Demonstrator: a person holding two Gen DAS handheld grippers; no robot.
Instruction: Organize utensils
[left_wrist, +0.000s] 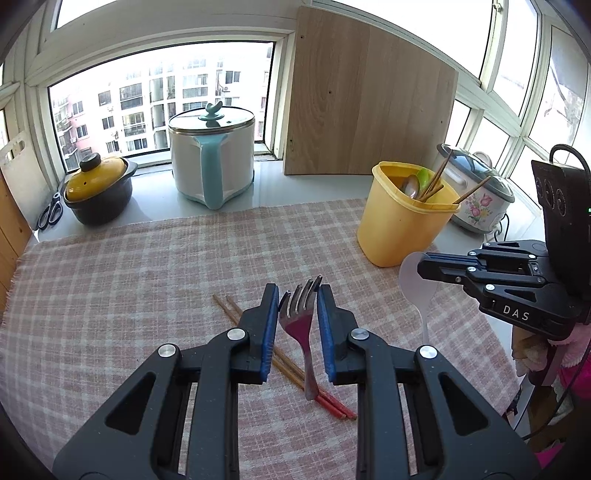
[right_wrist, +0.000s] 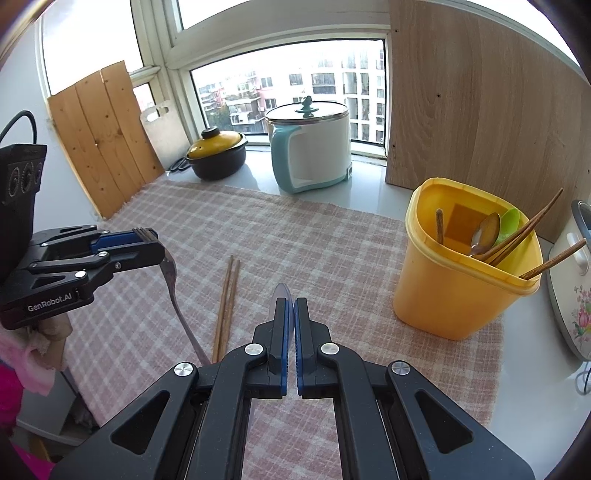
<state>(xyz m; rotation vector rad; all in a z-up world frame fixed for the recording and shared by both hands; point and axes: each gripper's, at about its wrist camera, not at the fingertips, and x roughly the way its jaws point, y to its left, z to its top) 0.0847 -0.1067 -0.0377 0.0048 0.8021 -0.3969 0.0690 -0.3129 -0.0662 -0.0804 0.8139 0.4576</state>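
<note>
Up close, the left gripper (left_wrist: 297, 295) pinches a metal fork (left_wrist: 300, 325); the right gripper (right_wrist: 290, 306) squeezes a clear spoon (right_wrist: 281, 291), mostly hidden. Chopsticks (right_wrist: 226, 306) run under it.

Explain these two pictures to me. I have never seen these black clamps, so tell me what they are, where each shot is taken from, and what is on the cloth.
There is no robot here: a person holds a two-finger clamp in each hand, with a camera on each looking along its fingers. One picture is from the left gripper, the other from the right gripper; each also shows the other from the side.

The left gripper holds a metal fork by its head, handle hanging down. The right gripper is shut on a clear plastic spoon.

On the checked cloth lies a pair of chopsticks. A yellow bin already holds spoons and chopsticks. Behind stand pots and a rice cooker.
</note>
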